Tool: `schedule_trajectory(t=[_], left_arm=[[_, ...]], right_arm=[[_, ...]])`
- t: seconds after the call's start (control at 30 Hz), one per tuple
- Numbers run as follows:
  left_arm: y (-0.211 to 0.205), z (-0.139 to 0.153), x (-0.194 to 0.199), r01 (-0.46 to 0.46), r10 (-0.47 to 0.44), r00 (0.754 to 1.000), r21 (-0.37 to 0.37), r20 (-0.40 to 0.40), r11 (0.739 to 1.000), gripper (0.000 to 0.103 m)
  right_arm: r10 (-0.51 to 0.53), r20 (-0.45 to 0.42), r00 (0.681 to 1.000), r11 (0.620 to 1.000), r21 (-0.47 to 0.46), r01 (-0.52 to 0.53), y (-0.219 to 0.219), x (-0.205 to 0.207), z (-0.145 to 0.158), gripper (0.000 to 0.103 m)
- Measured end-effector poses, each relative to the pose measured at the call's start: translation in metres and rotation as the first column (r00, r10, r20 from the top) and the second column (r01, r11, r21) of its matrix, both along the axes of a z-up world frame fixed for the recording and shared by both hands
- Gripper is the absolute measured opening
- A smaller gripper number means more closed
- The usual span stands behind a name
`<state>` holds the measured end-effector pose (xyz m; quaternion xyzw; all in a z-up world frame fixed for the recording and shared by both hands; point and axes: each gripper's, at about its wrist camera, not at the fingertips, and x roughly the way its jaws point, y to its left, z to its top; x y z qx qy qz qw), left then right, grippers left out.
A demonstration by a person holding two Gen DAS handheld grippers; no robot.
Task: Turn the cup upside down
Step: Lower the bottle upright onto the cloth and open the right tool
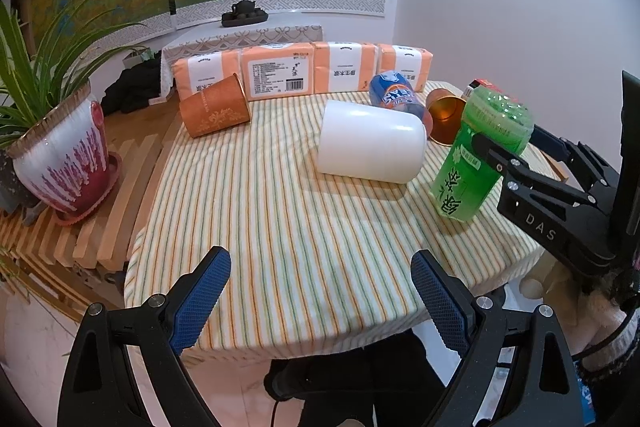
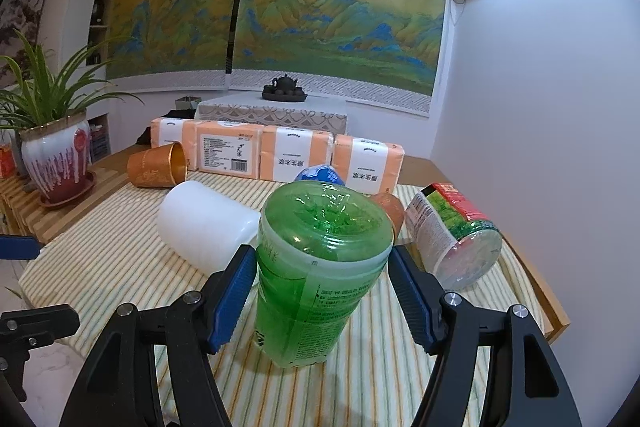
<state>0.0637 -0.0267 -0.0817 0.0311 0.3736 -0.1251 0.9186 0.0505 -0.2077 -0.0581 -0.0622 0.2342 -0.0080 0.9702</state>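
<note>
Now | green cup (image 2: pixel 320 279) upside down | between right hand-held gripper (image 2: pixel 322 291) pads

A wooden table (image 2: pixel 554 311) is covered by a striped cloth (image 1: pixel 280 227), and pretty much everything is laid out on that. A green cup (image 2: pixel 320 287) is stood upside down near the right edge, with a white cup (image 1: pixel 372 147) tipped on its side just beside it. An orange cup (image 1: pixel 212 111) is lying on its side further back to the left. A blue bottle (image 1: pixel 394 97) and a second orange cup (image 1: pixel 444 119) are tucked in behind the white one. A red-labelled jar (image 2: pixel 456 231) is lying over on the right. Four orange tissue packs (image 1: pixel 304 71) are lined up along the back edge.
</note>
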Motion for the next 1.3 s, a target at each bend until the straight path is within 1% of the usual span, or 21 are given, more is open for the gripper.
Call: schedule_trajectory(t=[0.07, 0.27, 0.43, 0.57, 0.7, 0.73, 0.8, 0.93, 1.13, 1.3], left_arm=[[0.001, 0.001, -0.001, -0.001, 0.001, 1.000, -0.002, 0.002, 1.000, 0.094], [0.005, 0.002, -0.003, -0.006, 0.006, 1.000, -0.011, 0.004, 1.000, 0.095], [0.006, 0.003, -0.005, -0.005, 0.005, 1.000, -0.013, 0.009, 1.000, 0.095], [0.006, 0.007, -0.008, -0.006, 0.006, 1.000, -0.013, 0.028, 1.000, 0.096], [0.004, 0.016, -0.012, -0.006, 0.009, 0.998, -0.035, 0.064, 0.999, 0.097], [0.003, 0.019, -0.013, -0.008, 0.010, 0.997, -0.038, 0.075, 0.999, 0.099], [0.001, 0.024, -0.018, -0.018, 0.021, 0.993, -0.034, 0.120, 0.999, 0.100], [-0.003, 0.036, -0.029, -0.048, 0.051, 0.976, -0.020, 0.210, 0.999, 0.102], [0.001, 0.051, -0.040, -0.104, 0.111, 0.950, -0.040, 0.293, 0.994, 0.102], [0.009, 0.062, -0.050, -0.149, 0.162, 0.925, -0.064, 0.344, 0.987, 0.102]], right_arm=[[0.005, -0.006, 1.000, 1.000, 0.003, -0.005, 0.001, 0.000, 0.000, 0.066], [0.013, -0.007, 1.000, 1.000, 0.008, -0.013, 0.002, -0.007, 0.003, 0.076], [0.015, -0.013, 1.000, 1.000, 0.017, -0.015, 0.001, -0.011, 0.004, 0.077], [0.010, -0.014, 1.000, 0.999, 0.039, -0.010, -0.002, -0.018, 0.007, 0.077], [0.004, -0.027, 1.000, 0.995, 0.101, -0.001, -0.010, -0.030, 0.013, 0.081], [-0.001, -0.033, 0.999, 0.993, 0.117, 0.005, -0.012, -0.033, 0.014, 0.081], [-0.014, -0.039, 0.999, 0.988, 0.151, 0.019, -0.018, -0.041, 0.017, 0.084], [-0.038, -0.043, 0.998, 0.980, 0.195, 0.046, -0.027, -0.054, 0.025, 0.086], [-0.057, -0.037, 0.998, 0.973, 0.221, 0.063, -0.034, -0.067, 0.036, 0.088], [-0.062, -0.031, 0.998, 0.972, 0.227, 0.067, -0.036, -0.071, 0.040, 0.088]])
